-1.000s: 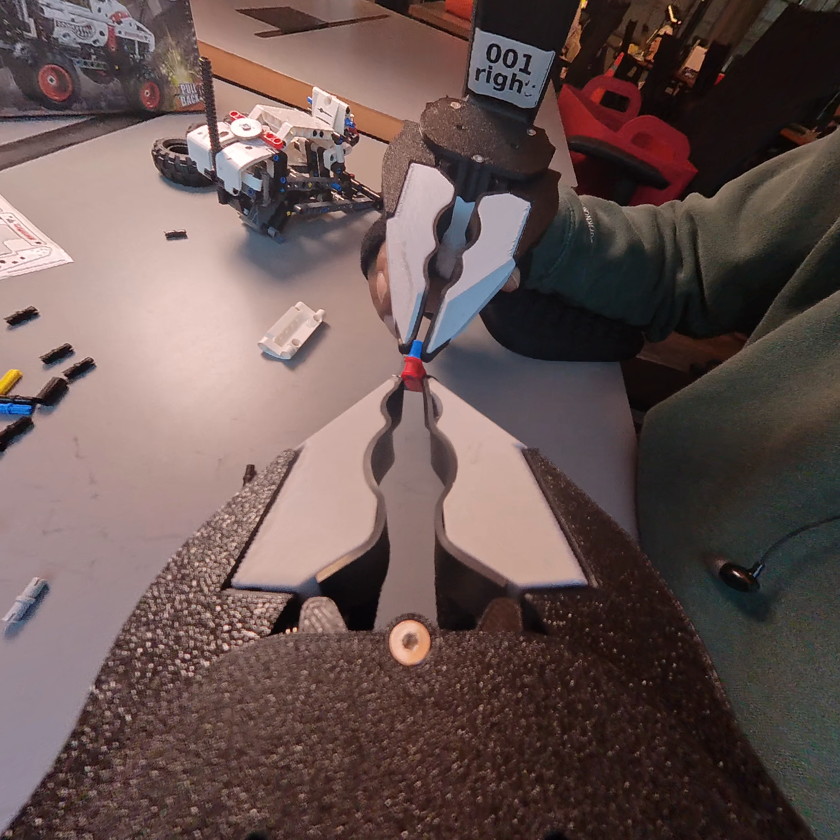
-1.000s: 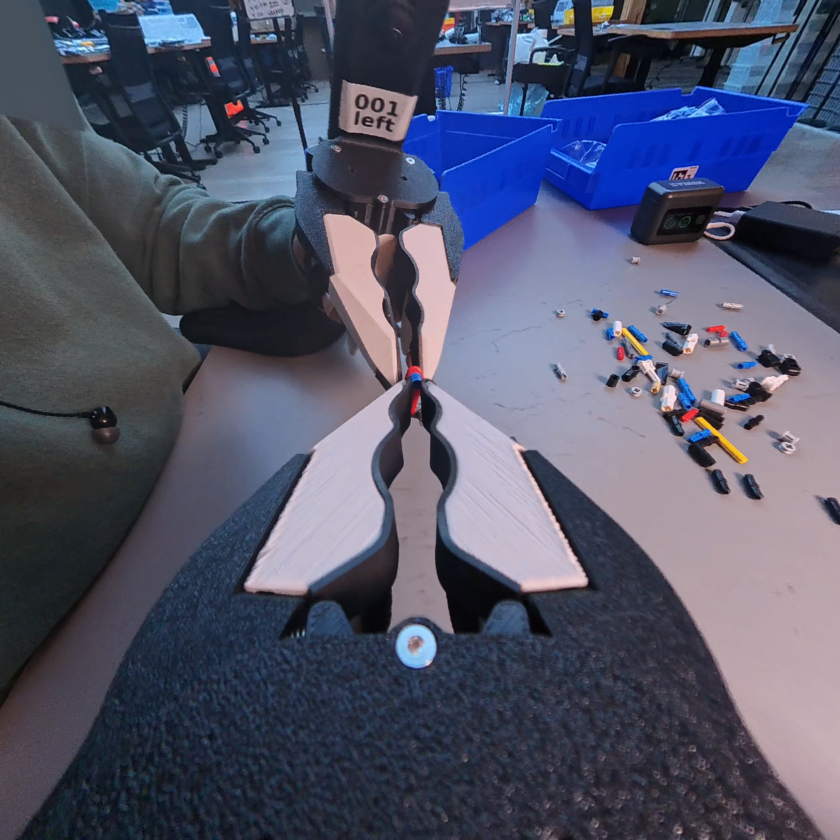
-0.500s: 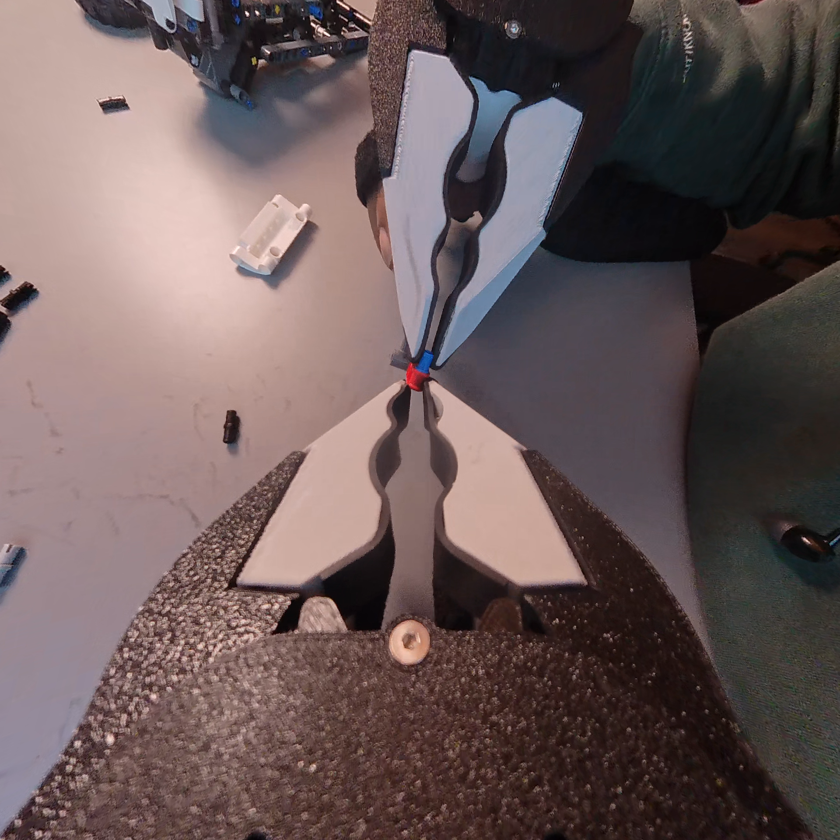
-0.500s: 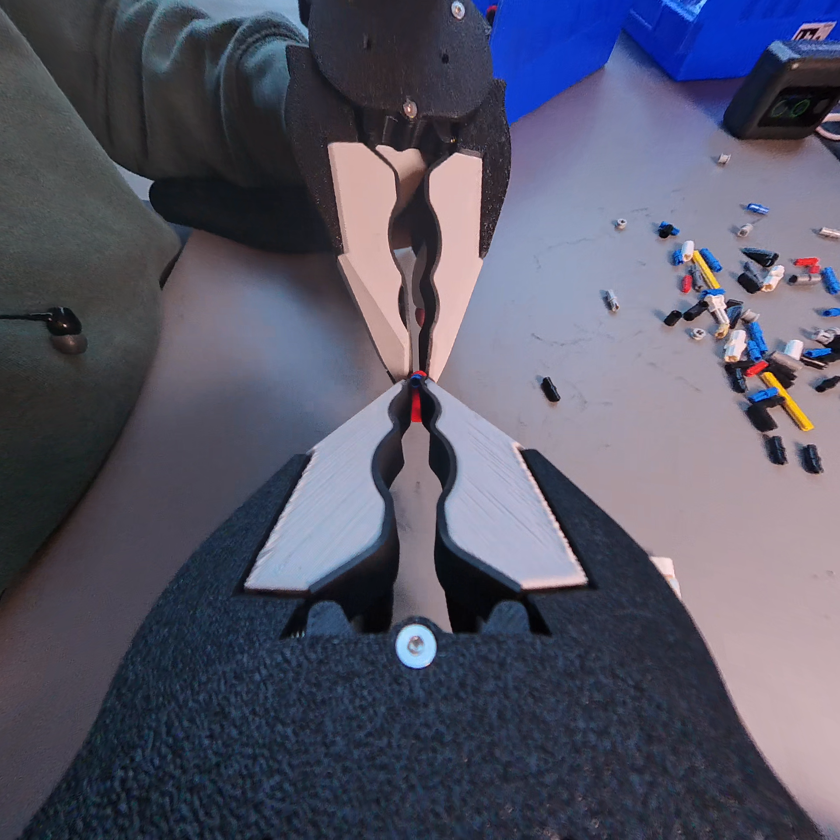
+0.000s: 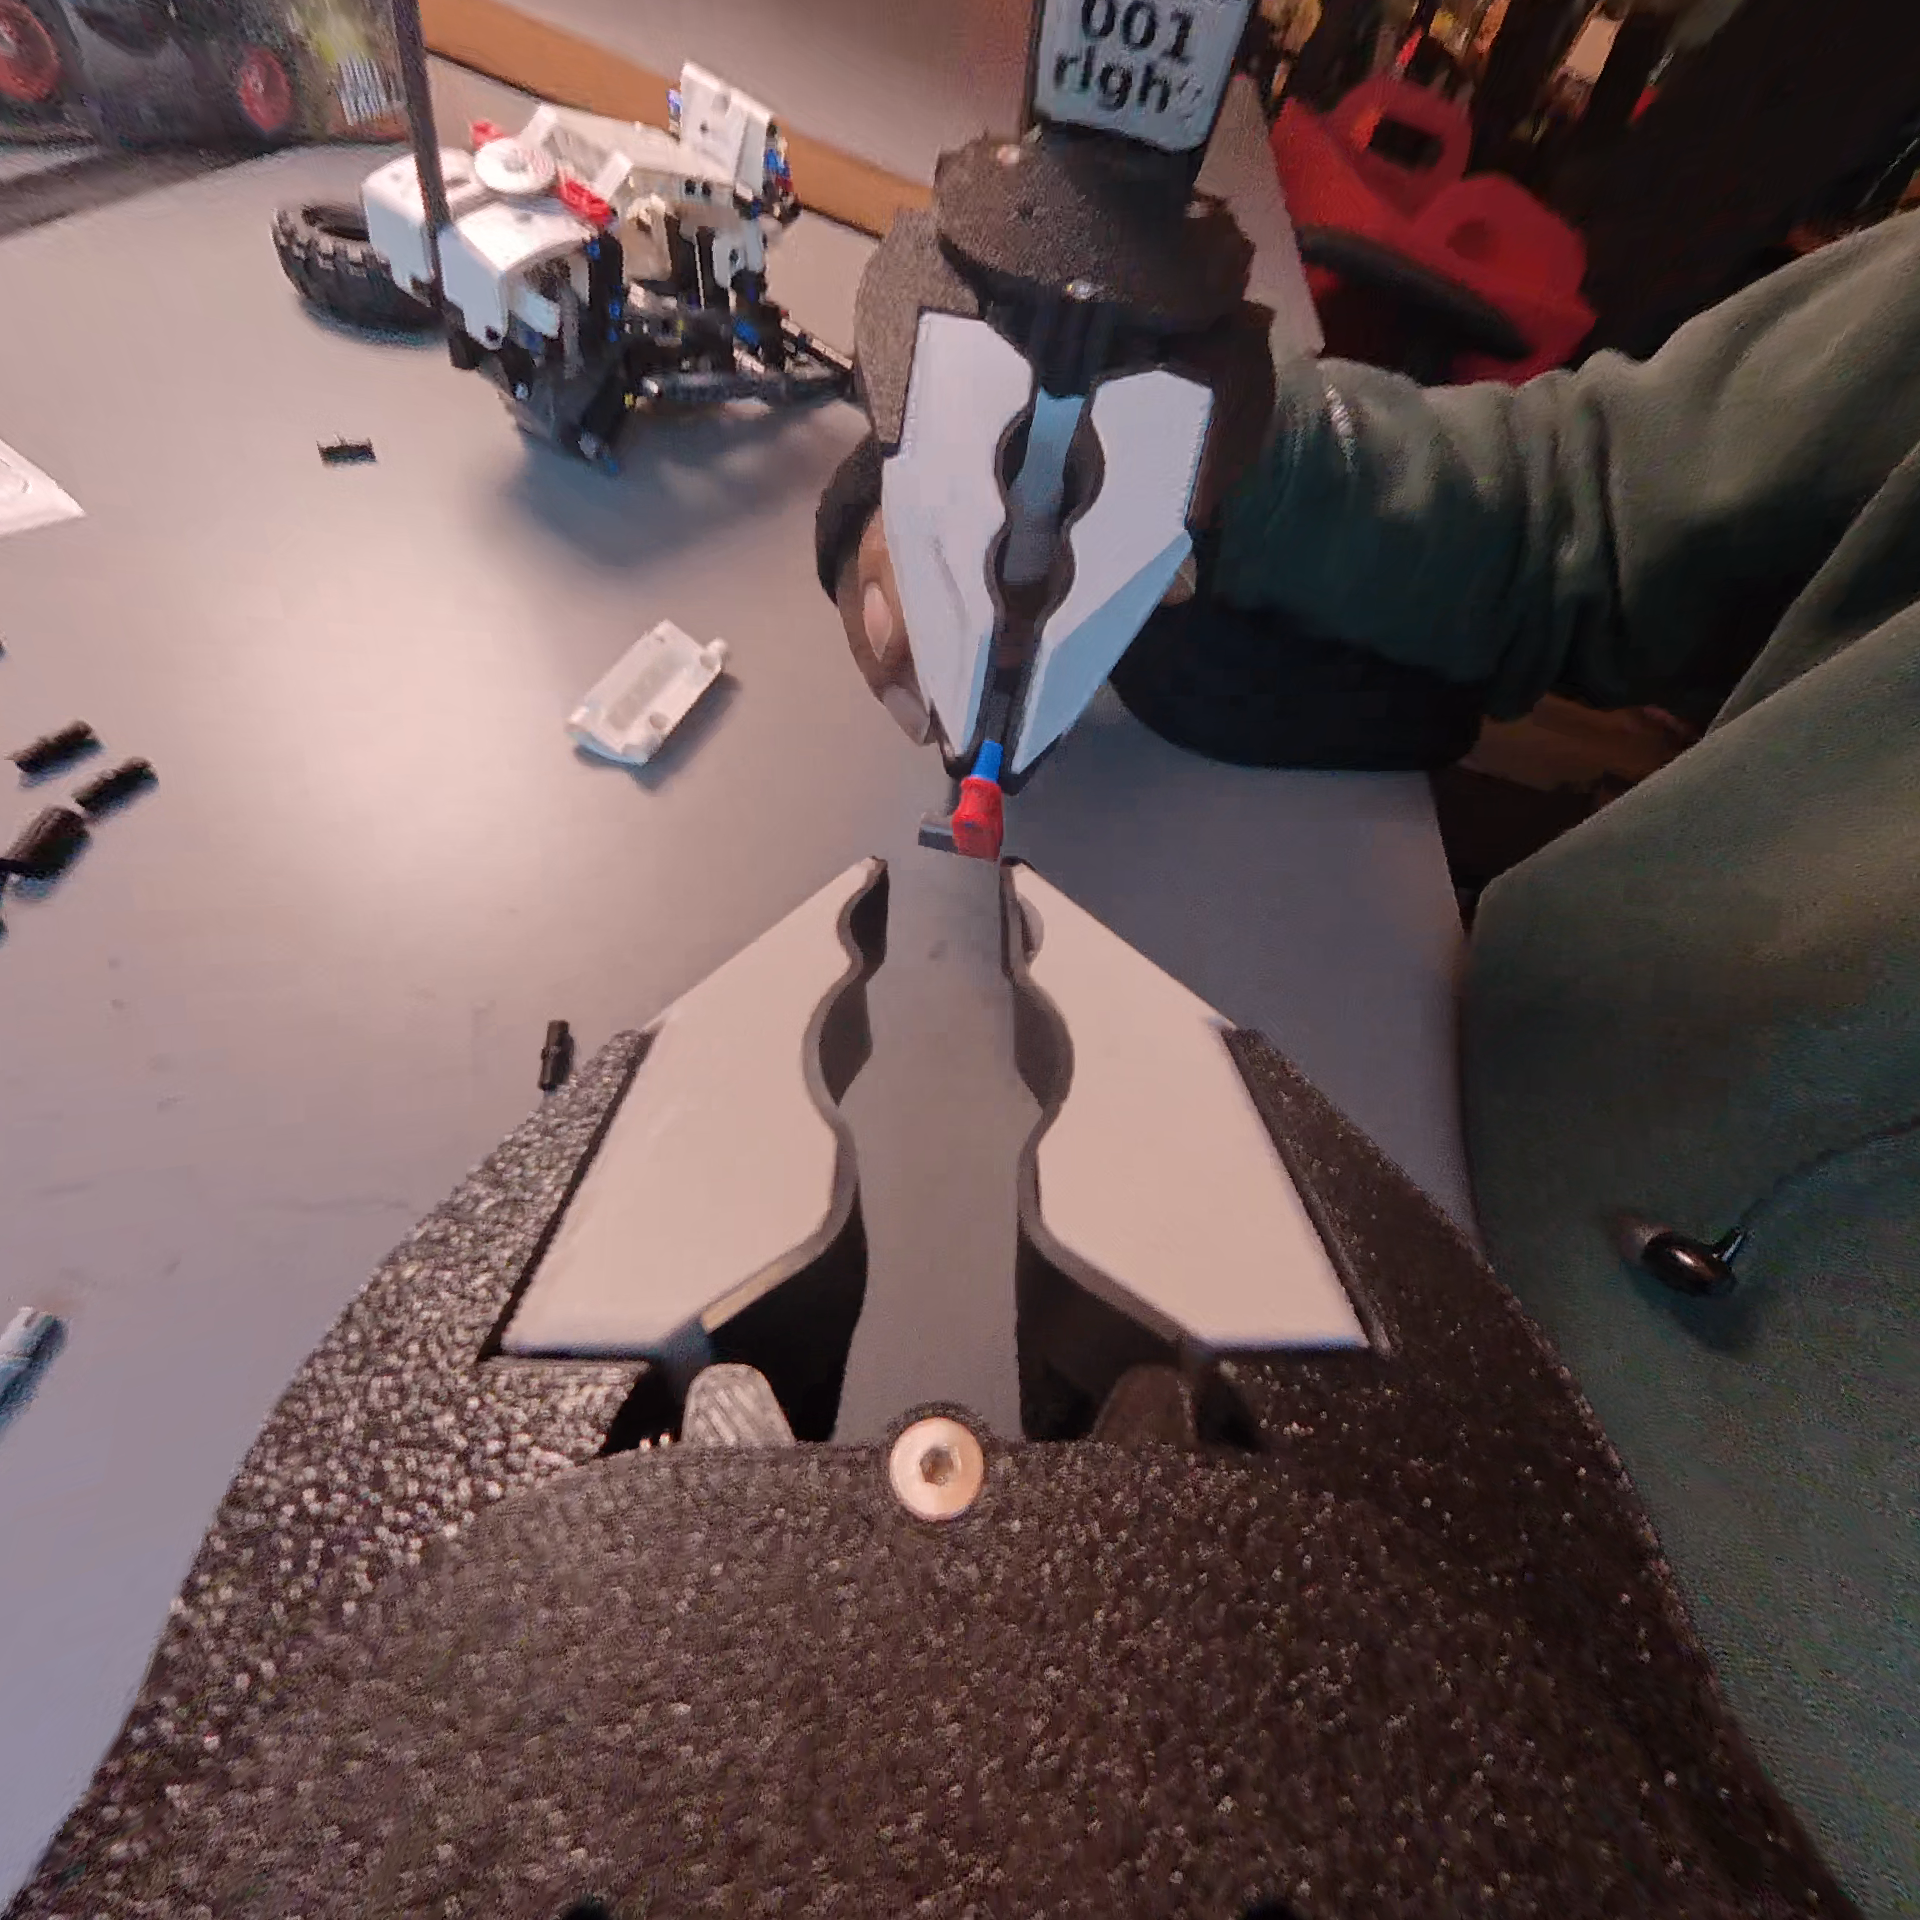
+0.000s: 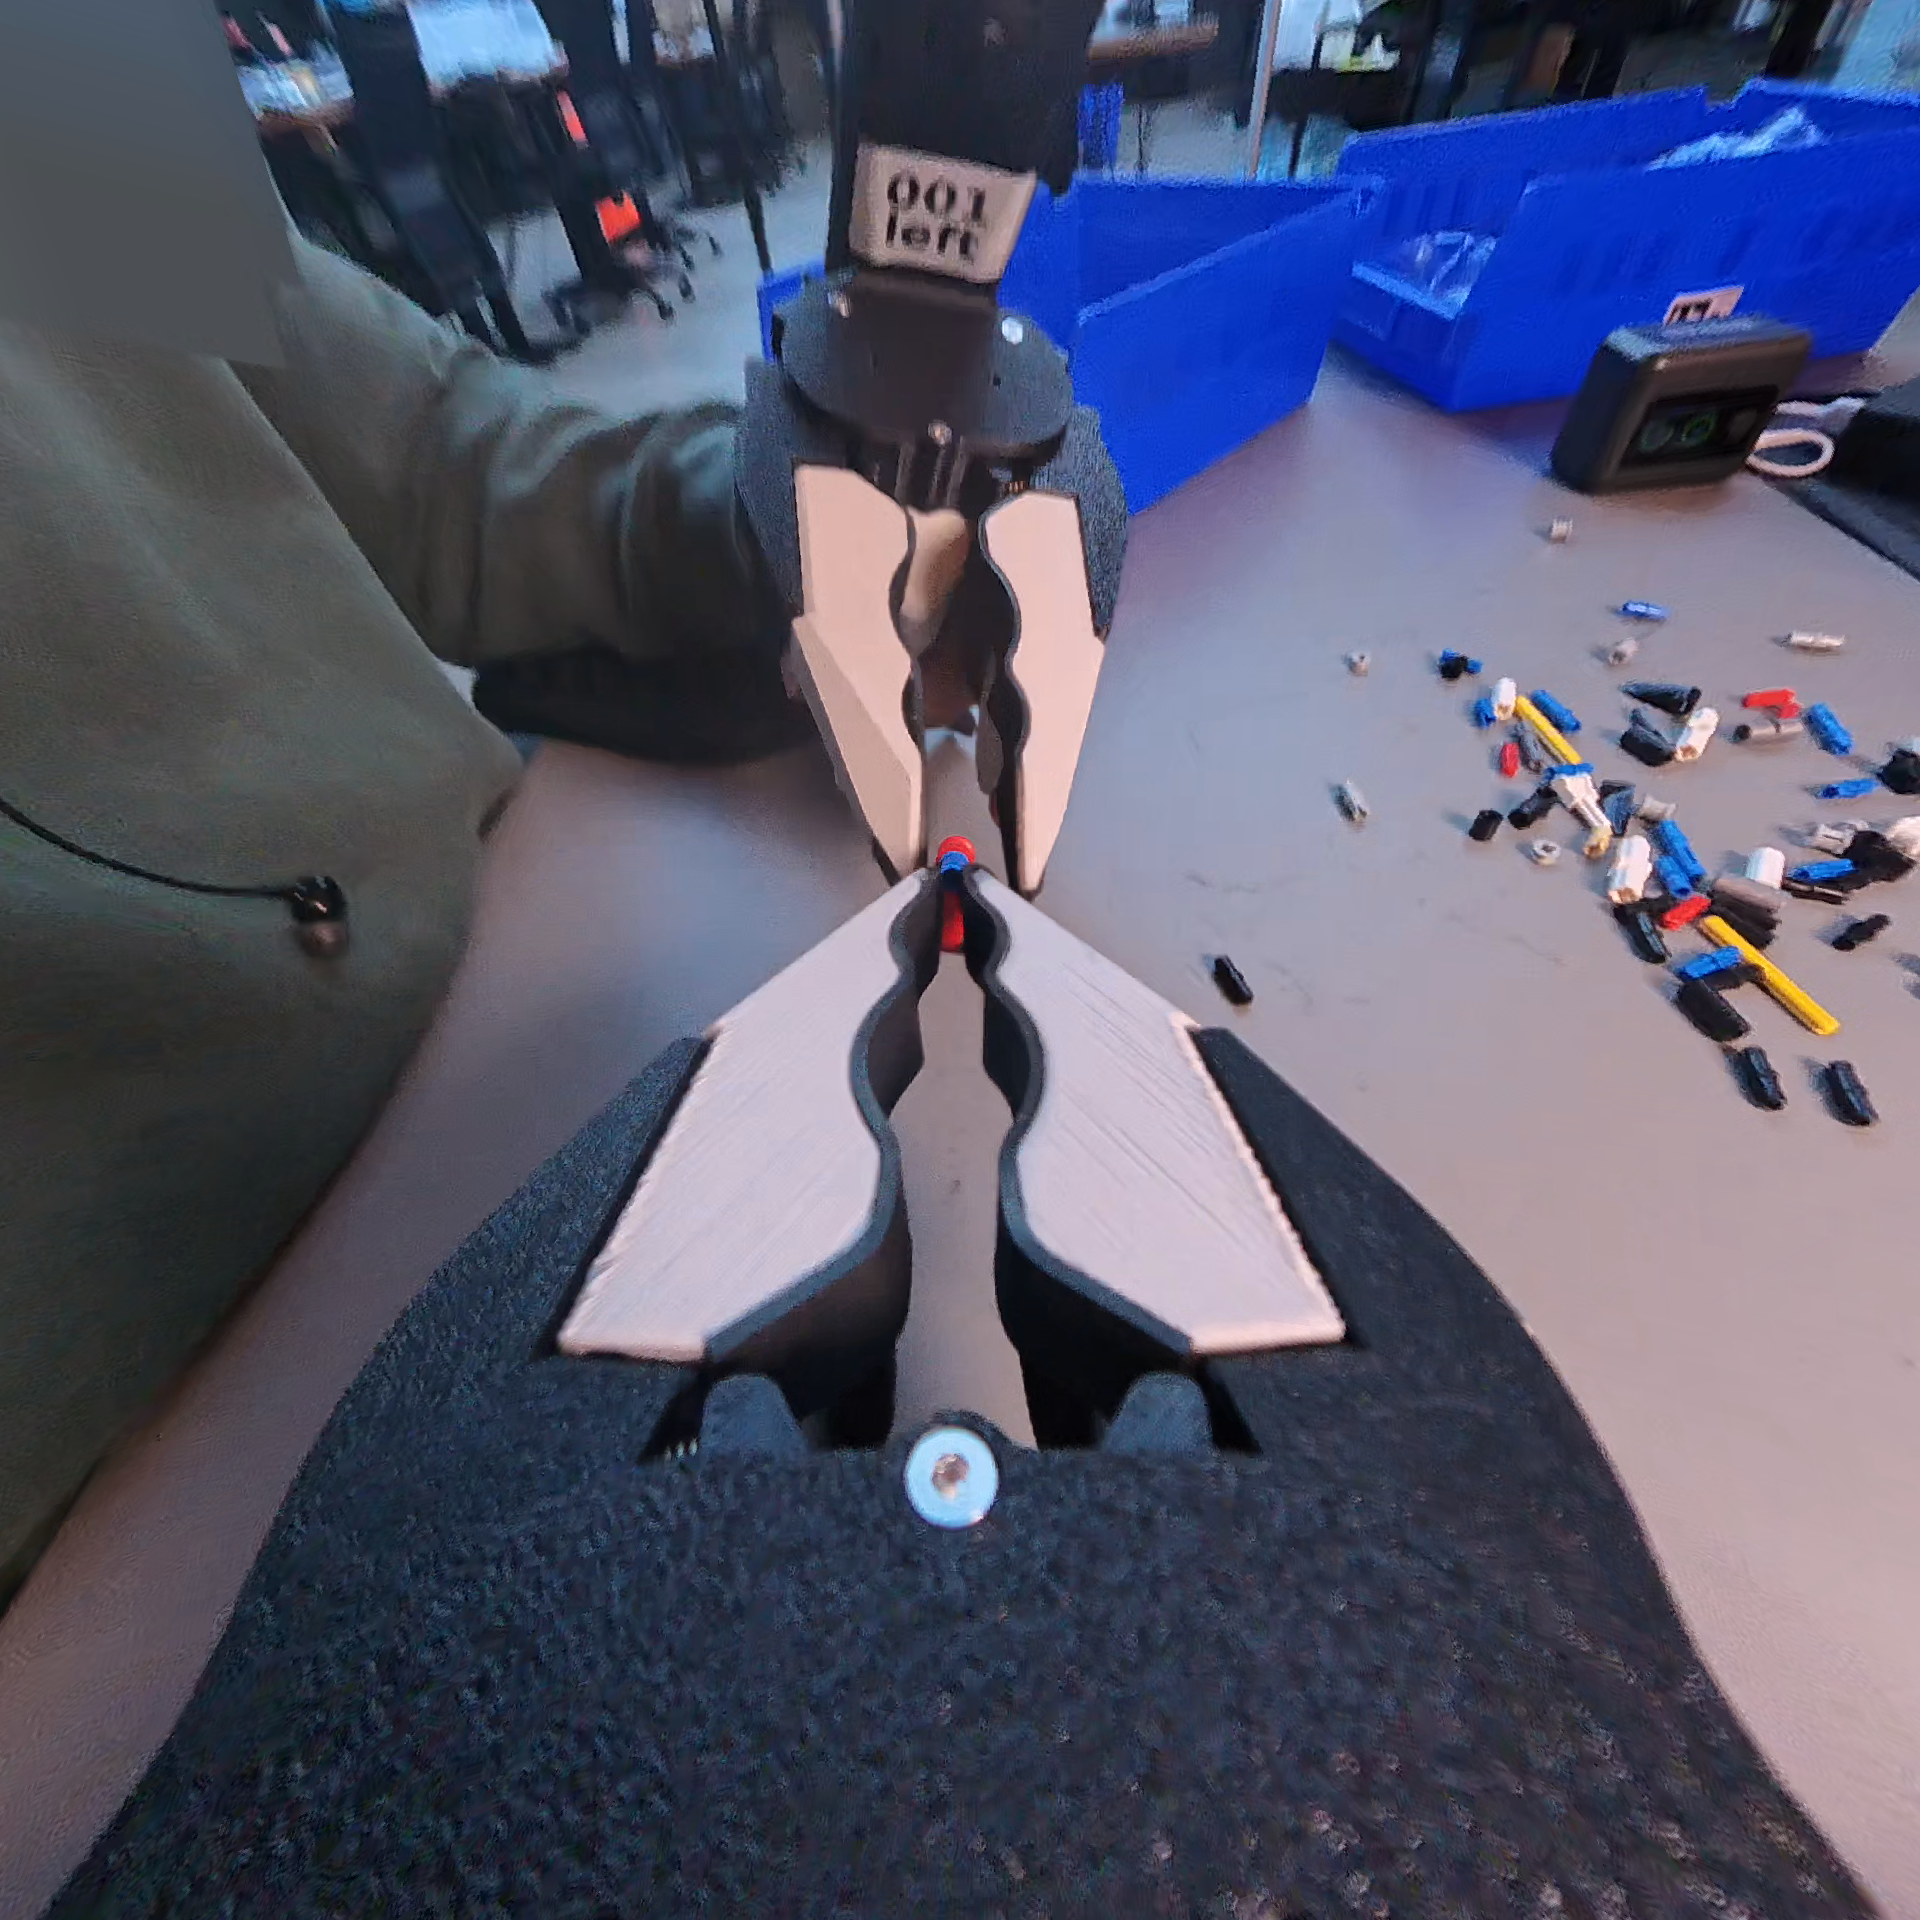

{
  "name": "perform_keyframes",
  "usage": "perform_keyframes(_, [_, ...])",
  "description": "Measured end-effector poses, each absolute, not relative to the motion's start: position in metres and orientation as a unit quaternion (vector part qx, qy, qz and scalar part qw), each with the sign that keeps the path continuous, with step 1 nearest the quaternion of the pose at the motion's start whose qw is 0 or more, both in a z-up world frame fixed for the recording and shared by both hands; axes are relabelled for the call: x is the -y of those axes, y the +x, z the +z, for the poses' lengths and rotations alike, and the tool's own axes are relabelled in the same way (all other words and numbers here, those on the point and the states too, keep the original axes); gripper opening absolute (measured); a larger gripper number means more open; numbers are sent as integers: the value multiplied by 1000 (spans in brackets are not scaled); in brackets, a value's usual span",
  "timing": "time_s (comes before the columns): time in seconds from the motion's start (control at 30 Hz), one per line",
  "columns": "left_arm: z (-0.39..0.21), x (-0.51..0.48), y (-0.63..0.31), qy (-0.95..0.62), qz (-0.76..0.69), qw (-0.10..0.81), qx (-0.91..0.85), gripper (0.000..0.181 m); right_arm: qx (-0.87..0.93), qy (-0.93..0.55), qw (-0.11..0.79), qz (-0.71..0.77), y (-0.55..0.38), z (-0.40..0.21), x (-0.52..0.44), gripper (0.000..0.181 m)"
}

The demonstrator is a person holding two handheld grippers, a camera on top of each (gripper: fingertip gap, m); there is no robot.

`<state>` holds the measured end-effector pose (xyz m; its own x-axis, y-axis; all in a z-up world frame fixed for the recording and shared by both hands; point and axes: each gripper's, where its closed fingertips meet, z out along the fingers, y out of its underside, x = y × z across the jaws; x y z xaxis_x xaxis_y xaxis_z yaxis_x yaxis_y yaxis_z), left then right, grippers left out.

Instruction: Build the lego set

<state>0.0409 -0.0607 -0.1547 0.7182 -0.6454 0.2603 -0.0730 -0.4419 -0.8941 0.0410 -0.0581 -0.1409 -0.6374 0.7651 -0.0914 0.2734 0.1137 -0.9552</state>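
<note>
The right gripper pinches a small blue pin at its fingertips, with a red connector piece hanging on the pin's end, above the near edge of the grey table. The left gripper stands just short of that piece, its jaws parted by a narrow gap and holding nothing.

In the left wrist view, the half-built white and black truck sits at the far left with a tyre beside it. A white panel piece lies between truck and grippers, and black pins are scattered at the left.

In the right wrist view, the loose pile of coloured parts spreads at the right, well apart from the grippers; blue bins and a black device stand beyond. The person's green sleeve fills the left.
</note>
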Motion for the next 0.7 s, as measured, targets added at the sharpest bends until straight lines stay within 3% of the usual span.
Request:
perform_keyframes(0.13, [-132, 65, 50, -750, -352, 511, -227, 23, 662, -356, 191, 631, 46, -117, 59, 3])
perform_keyframes(0.23, [-124, 67, 55, -737, -382, 513, -221, 8, 667, -350, 185, 631, 47, -119, 65, 3])
perform_keyframes(0.37, [-129, 64, 50, -753, -368, 504, -209, 7, 680, -357, 193, 611, 45, -124, 64, 4])
perform_keyframes(0.43, [-135, 59, 42, -771, -353, 495, -191, 7, 692, -375, 218, 577, 42, -127, 49, 4])
perform_keyframes(0.57, [-147, 48, 18, -803, -326, 481, -133, 7, 697, -456, 326, 448, 44, -127, -32, 21])
perform_keyframes(0.7, [-164, 42, 9, -832, -296, 454, -116, 7, 764, -516, 286, 262, 59, -196, -74, 41])
